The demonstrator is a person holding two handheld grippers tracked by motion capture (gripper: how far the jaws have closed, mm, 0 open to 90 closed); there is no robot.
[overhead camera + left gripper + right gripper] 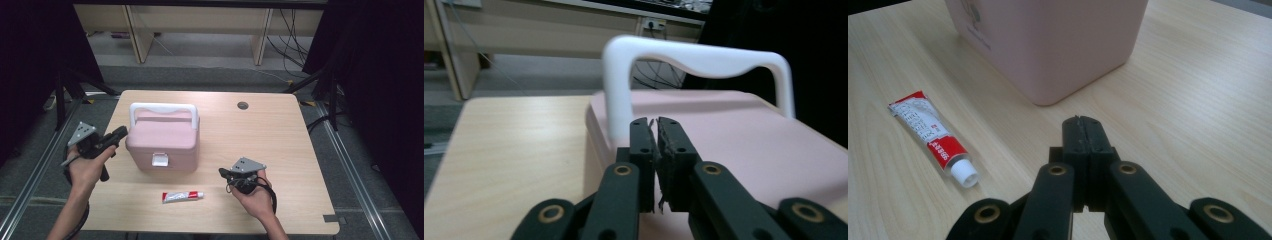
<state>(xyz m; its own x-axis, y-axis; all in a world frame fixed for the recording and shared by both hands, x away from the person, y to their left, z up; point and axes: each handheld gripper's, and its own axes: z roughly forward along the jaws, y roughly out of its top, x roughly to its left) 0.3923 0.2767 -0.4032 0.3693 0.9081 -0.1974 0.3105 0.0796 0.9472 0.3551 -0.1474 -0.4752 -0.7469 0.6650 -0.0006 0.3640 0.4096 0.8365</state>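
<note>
From the high view, your left gripper (119, 134) sits at the left end of the pink box (162, 145), its tips just beside the lid edge, while your right gripper (223, 173) hangs low over the surface (280, 140) to the right of the box and near its front. The box stands left of centre with its white handle (163, 111) raised upright along the far side and its white latch (160, 159) facing you. A red and white tube (182, 196) lies flat in front of the box, between your two hands.

In the left gripper view, your jaws are nearly closed with only a thin slit between them and nothing held. They point at the near post of the handle (619, 95), above the lid of the box (744, 135). If the handle is your target, I judge you must spread the jaws before closing in, and meet the post squarely so it does not slip aside.

In the right gripper view, your jaws are pressed together and empty. The box (1048, 45) stands ahead, and the tube (930, 135) lies to the left with its white cap towards you. To take the tube, open first, then come down across its body, not the cap.
</note>
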